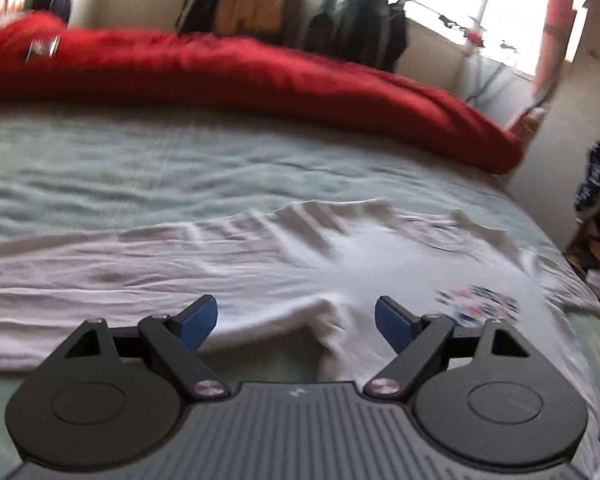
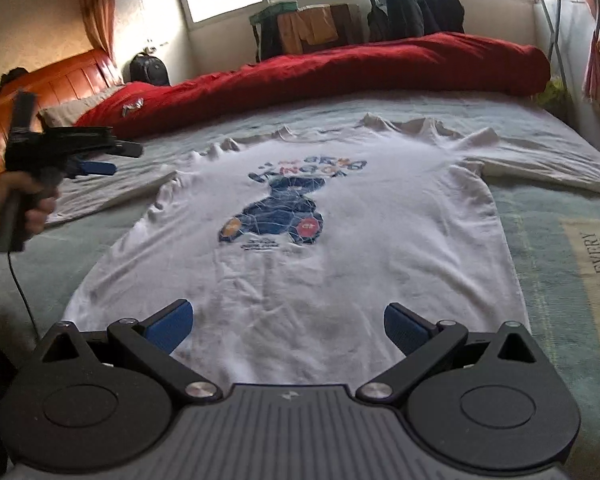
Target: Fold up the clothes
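Lies flat, print up, on the bed (image 2: 560, 184): white shirt (image 2: 300, 248), collar toward 12 o'clock, red duvet (image 2: 340, 68) beyond. Spread wide and empty over the hem: right gripper (image 2: 288, 326). Likewise released, at 9 o'clock over a sleeve: left gripper (image 1: 296, 322).

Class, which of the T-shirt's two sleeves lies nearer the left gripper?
The sleeve stretched toward the orange headboard; the left gripper hovers over it, open.

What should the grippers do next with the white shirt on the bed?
Probably the left hand-held gripper should drop onto the sleeve lying just below it and pinch it, ready to fold inward. The white shirt lies flat, print up, on the bed, and both the left and the right hand-held gripper are open and empty.
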`<state>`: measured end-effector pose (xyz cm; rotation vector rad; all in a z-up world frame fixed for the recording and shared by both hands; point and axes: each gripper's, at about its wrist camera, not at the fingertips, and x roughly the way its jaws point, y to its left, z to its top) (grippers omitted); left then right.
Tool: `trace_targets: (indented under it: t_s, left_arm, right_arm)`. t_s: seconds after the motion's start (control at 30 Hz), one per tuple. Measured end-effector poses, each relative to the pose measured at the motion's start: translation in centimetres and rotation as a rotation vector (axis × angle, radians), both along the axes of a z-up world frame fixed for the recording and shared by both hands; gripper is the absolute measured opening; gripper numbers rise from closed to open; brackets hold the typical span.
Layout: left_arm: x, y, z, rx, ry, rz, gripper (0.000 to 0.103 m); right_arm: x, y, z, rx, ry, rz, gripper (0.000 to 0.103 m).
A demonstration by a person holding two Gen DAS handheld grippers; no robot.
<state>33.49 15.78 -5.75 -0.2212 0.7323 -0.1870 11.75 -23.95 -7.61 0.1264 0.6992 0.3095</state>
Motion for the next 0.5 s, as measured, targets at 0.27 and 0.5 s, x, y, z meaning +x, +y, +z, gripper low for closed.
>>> trace_targets:
  t_s: [0.27, 0.5]
  left_arm:
    - [-0.9, 1.6, -3.5, -0.056, 0.098, -0.011, 0.086]
    - [-0.3, 2.3, 0.3, 0.01, 0.056, -0.007, 0.086]
  right_arm:
    - [1.9, 0.0, -1.4, -0.012, 0.06, -0.014, 0.103]
    - [2.3, -0.4, -1.7, 0.001, 0.074, -0.022, 0.103]
